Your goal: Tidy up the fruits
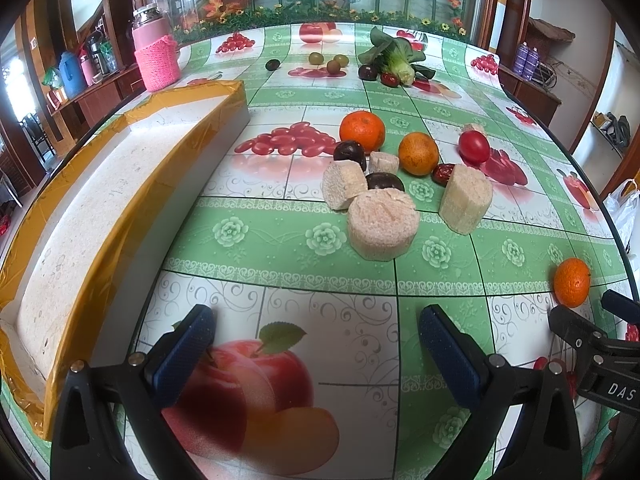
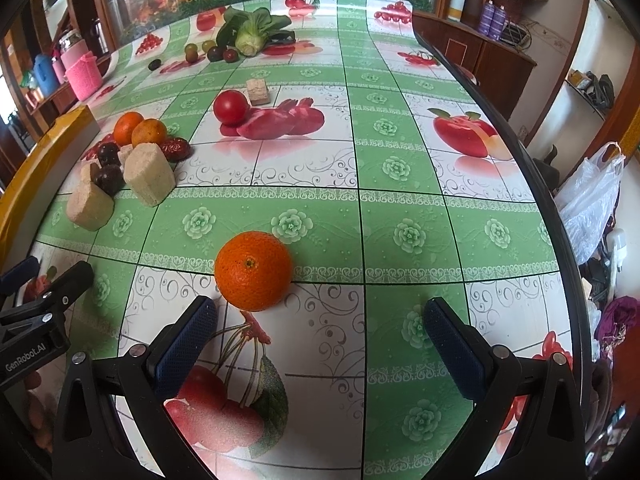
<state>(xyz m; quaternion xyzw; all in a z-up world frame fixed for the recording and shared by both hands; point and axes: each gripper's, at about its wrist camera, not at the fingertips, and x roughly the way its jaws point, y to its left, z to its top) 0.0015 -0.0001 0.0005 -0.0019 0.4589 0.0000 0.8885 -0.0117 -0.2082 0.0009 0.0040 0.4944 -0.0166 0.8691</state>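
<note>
lone orange (image 2: pixel 253 270): round, bright, stem scar facing the camera, resting on the desk (image 2: pixel 400 240) well apart from the rest; seen small at the right edge in the left view (image 1: pixel 572 282)
two oranges (image 1: pixel 362 131) (image 1: pixel 418 153): near each other in the central cluster
two dark plums (image 1: pixel 349 153) (image 1: pixel 385 181): among pale cut cylinder pieces (image 1: pixel 382 225)
red date (image 1: pixel 443 173): just beside the second orange
red tomato (image 1: pixel 473 146): right of the cluster, apart
far group: three green round fruits (image 1: pixel 327 61), dark fruit (image 1: pixel 273 65), dark plum (image 1: pixel 367 72), red date (image 1: pixel 389 79) beside leafy greens (image 1: pixel 394 56)
</note>
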